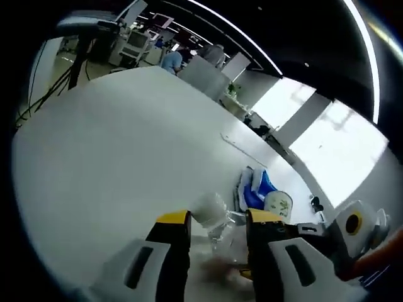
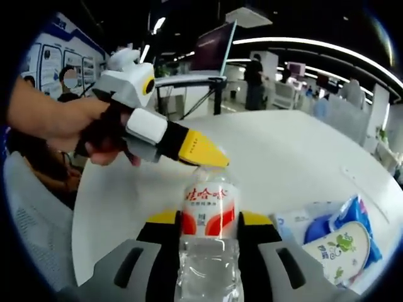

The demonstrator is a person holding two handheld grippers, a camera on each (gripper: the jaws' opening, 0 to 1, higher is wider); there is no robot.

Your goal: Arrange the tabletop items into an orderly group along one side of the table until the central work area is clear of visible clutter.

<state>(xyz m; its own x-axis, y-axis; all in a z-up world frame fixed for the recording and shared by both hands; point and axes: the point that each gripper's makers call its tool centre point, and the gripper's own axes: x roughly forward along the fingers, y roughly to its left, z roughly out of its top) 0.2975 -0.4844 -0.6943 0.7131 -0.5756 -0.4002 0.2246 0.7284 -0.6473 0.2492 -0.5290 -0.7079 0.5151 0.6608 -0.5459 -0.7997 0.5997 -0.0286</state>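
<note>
While the bottle (image 2: 208, 245) is clamped between the jaws of the right gripper (image 2: 208, 223), its white cap is met from above by the yellow tips of the left gripper (image 2: 203, 153), held in a hand (image 2: 94, 129). Clear liquid is seen in the bottle below a red and white label. In the left gripper view, the same bottle (image 1: 217, 220) lies between the jaws of the left gripper (image 1: 217, 226), set narrow about the cap; whether they press it cannot be told. The right gripper (image 1: 352, 236) enters from the right. A blue and white packet (image 2: 343, 242) with a round green-printed lid lies on the counter (image 2: 283, 145) near its right edge, beside the bottle; it is seen again (image 1: 261, 192) just past the left jaws. Most of the white counter (image 1: 113, 145) is left open, out to its far rounded edge.
</note>
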